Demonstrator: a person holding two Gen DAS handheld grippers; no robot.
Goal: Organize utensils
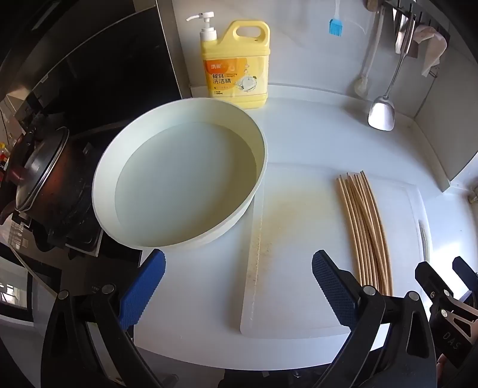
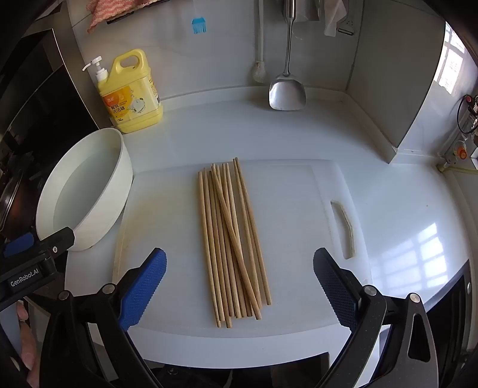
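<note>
Right wrist view looks down on a bundle of wooden chopsticks (image 2: 234, 238) lying on a white cutting board (image 2: 298, 209), roughly parallel and pointing away from the camera, with one or two crossing the others at a slant. The right tongs (image 2: 239, 286) hover above the near end of the bundle with the blue pads (image 2: 143, 286) spread wide and nothing between them; the chopsticks lie in line with the gap. A slot handle is cut into the board's right side. To the left of the board stands a white round basin (image 2: 89, 191) holding clear water, its wall close against the board's left edge. Behind it, a yellow dish soap bottle (image 2: 134, 92) with a white pump stands on the white tabletop (image 2: 224, 131) near the wall. A metal spatula (image 2: 287, 89) and a blue silicone brush (image 2: 199, 25) hang against the wall. Left wrist view shows the left tongs (image 1: 239, 286) likewise spread apart and empty, held over the board's left part, which bears a yellowish stain, with the chopsticks (image 1: 364, 229) off to their right and the basin (image 1: 179, 185) ahead to the left. A dark lidded pot (image 1: 41, 179) sits on the stove at far left.
</note>
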